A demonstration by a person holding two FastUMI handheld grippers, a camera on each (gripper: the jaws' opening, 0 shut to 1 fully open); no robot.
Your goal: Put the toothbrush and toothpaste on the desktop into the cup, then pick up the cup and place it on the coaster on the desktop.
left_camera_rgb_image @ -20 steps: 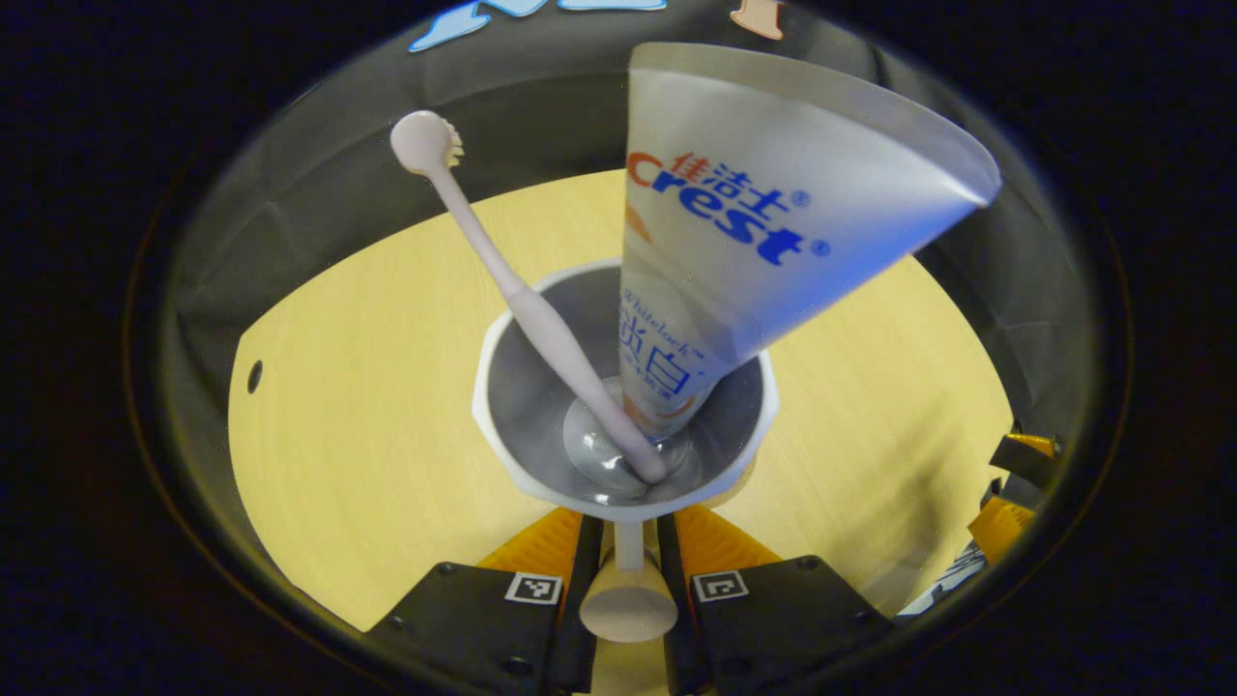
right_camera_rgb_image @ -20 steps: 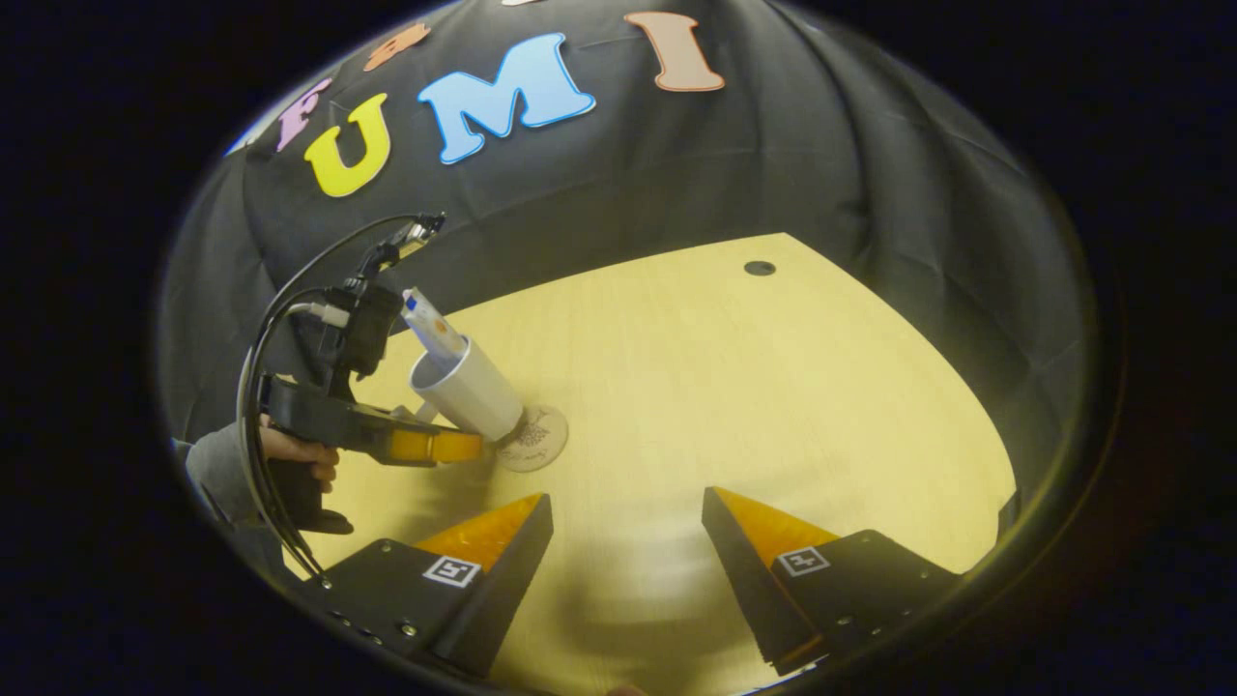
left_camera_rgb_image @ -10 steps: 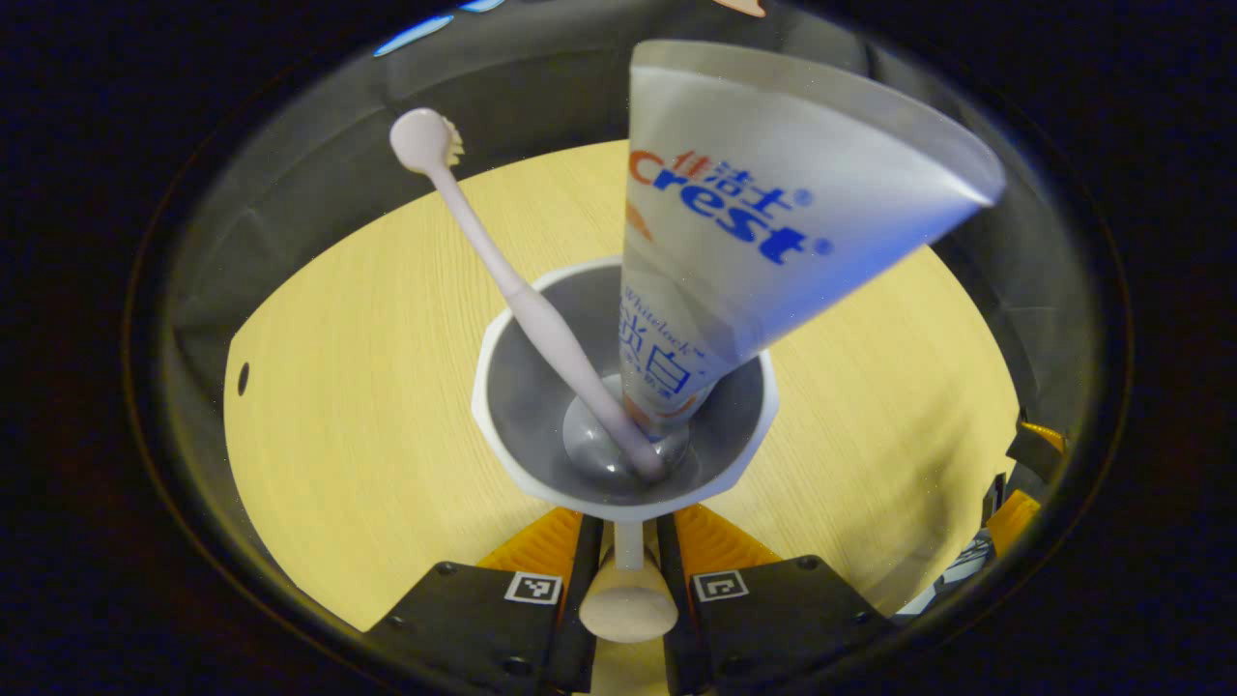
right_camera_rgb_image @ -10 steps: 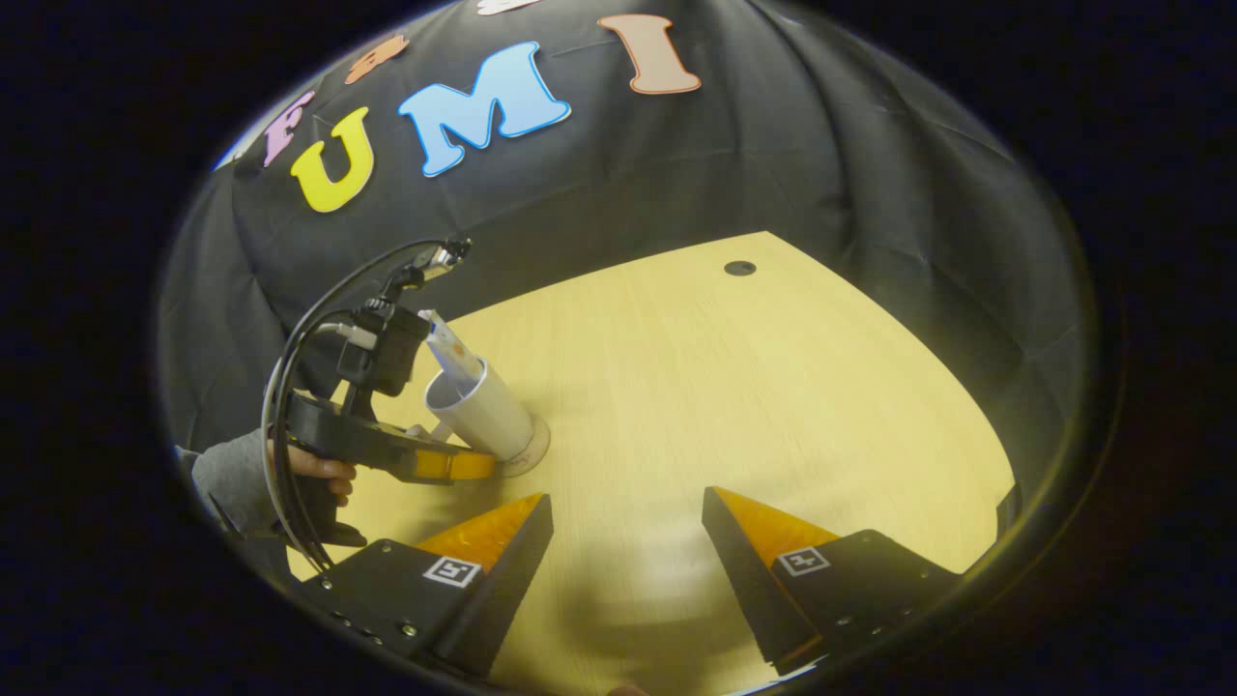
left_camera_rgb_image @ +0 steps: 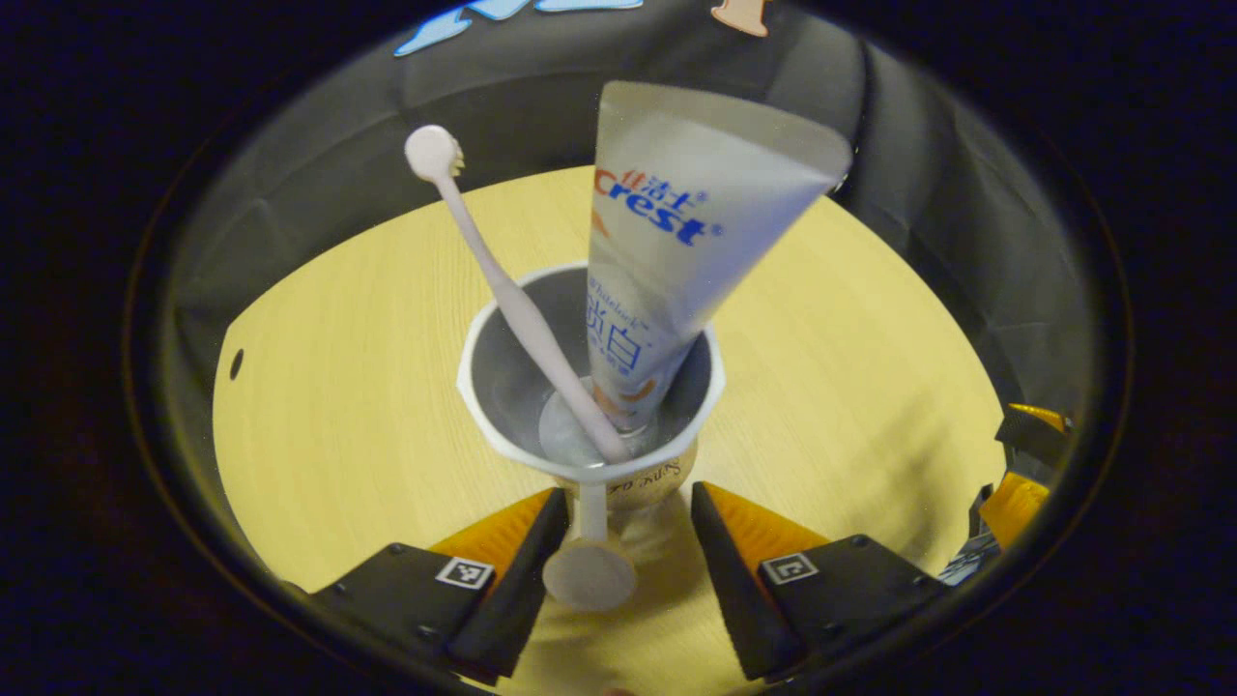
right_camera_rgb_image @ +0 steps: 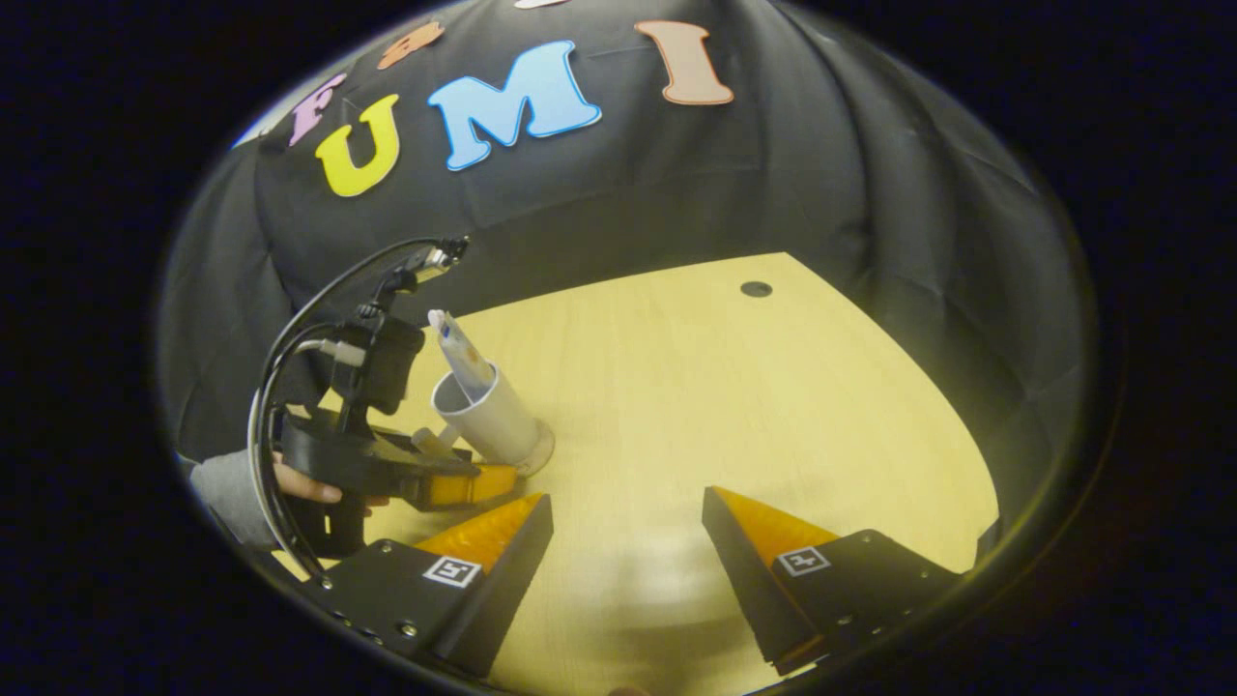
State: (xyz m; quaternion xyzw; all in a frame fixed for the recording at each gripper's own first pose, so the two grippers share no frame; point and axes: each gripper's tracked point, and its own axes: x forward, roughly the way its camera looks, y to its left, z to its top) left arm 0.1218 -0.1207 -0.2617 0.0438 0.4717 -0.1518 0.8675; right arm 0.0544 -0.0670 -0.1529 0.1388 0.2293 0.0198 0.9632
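Standing on coaster: we log the cup (left_camera_rgb_image: 589,387) upright on the coaster (left_camera_rgb_image: 638,480), whose edge peeks out under its base; in the right gripper view the cup (right_camera_rgb_image: 495,416) sits at the left of the desktop (right_camera_rgb_image: 734,406).
Cup contents: we see the toothbrush (left_camera_rgb_image: 512,300) leaning left, head up, and the toothpaste (left_camera_rgb_image: 667,242) tube standing cap-down, both poking above the rim.
Cup handle: we note it points between the left gripper's fingers, touching neither.
Left gripper (left_camera_rgb_image: 618,527): fingers spread apart on either side of the handle, gripping nothing; low over the desktop (left_camera_rgb_image: 358,387), just beside the cup.
Holding hand (right_camera_rgb_image: 300,481): wrapped round the left gripper's (right_camera_rgb_image: 498,480) grip, grey sleeve (right_camera_rgb_image: 227,483) behind.
Right gripper (right_camera_rgb_image: 628,541): fingers wide apart, empty, hovering over bare desktop, well apart from the cup.
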